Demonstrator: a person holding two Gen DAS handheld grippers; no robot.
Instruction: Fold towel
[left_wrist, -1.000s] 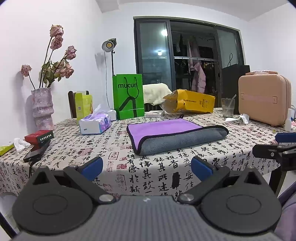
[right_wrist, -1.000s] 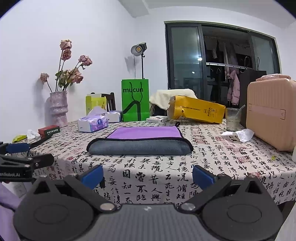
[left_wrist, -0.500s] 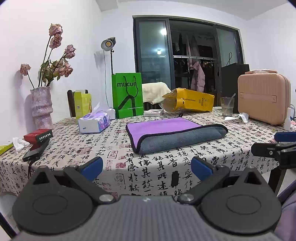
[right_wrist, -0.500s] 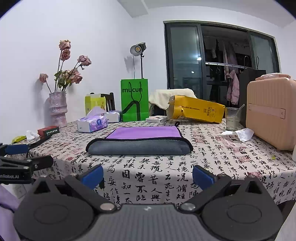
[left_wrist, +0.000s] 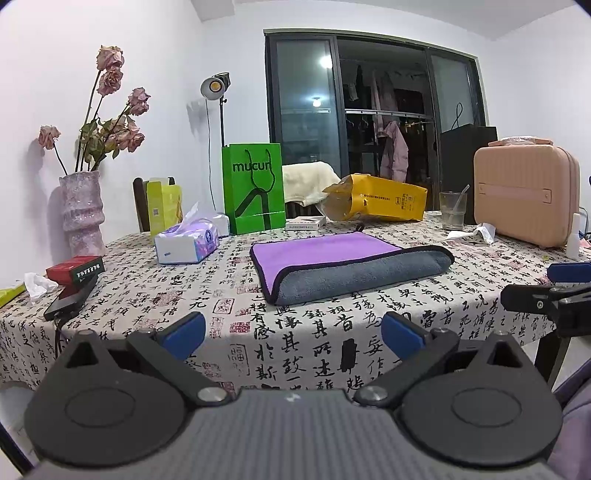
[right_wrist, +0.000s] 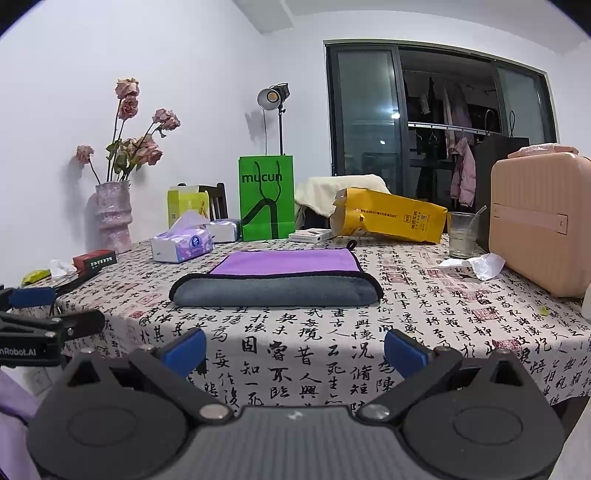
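Observation:
A towel, purple on top and grey on its folded near side, lies folded flat on the table in the left wrist view (left_wrist: 347, 264) and in the right wrist view (right_wrist: 277, 278). My left gripper (left_wrist: 293, 334) is open and empty, held back from the table's near edge, well short of the towel. My right gripper (right_wrist: 295, 350) is open and empty, also off the near edge. The right gripper's fingers (left_wrist: 543, 295) show at the right of the left view, and the left gripper's fingers (right_wrist: 48, 317) at the left of the right view.
The table (left_wrist: 332, 332) has a calligraphy-print cloth. On it stand a tissue box (left_wrist: 186, 245), a green bag (left_wrist: 255, 194), a yellow bag (left_wrist: 376, 203), a glass (left_wrist: 452, 210), a pink case (left_wrist: 526, 194), a vase of dried roses (left_wrist: 81, 212) and a red box (left_wrist: 75, 269).
Both grippers stay open. The views shift only slightly; the towel has not moved.

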